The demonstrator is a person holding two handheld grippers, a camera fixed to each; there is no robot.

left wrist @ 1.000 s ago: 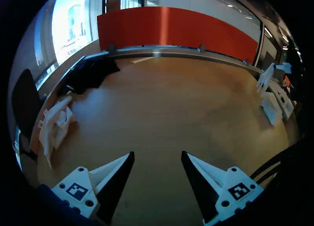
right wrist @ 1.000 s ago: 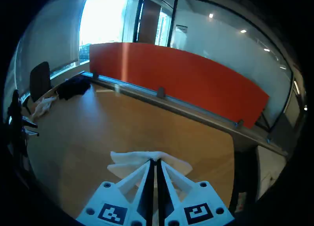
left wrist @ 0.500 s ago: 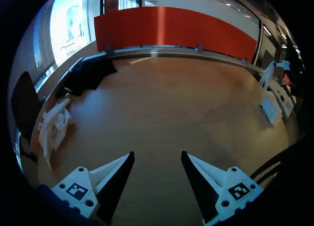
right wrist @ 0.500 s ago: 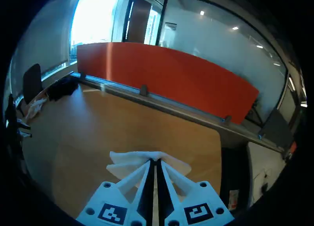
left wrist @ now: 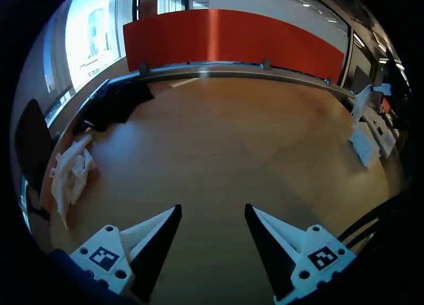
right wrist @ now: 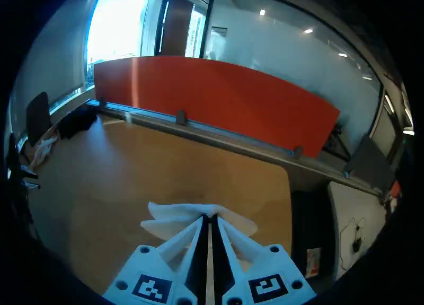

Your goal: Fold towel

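White cloth towel (right wrist: 172,219) is pinched in the right claw (right wrist: 208,218). Its two white-and-black fingers are pressed together on the fabric, which fans out to either side of the fingertips in soft folds. The towel hangs low over the near part of the light wooden table (right wrist: 132,167); whether it touches the wood cannot be told. This claw points forward and slightly down, across the table toward the long orange partition panel (right wrist: 222,101) on the far edge.

In the left gripper view, a black chair back (left wrist: 31,140) stands at the far left. Beside it a crumpled pale cloth (left wrist: 69,172) lies on the table's left edge, and a heap of black fabric (left wrist: 114,101) sits beyond it near the far left corner. The left claw (left wrist: 212,207) is at the centre, its fingers spread wide with nothing between them. It is held level above bare wood, well apart from both heaps. At the far right edge are small white shapes (left wrist: 363,143), too small to identify.
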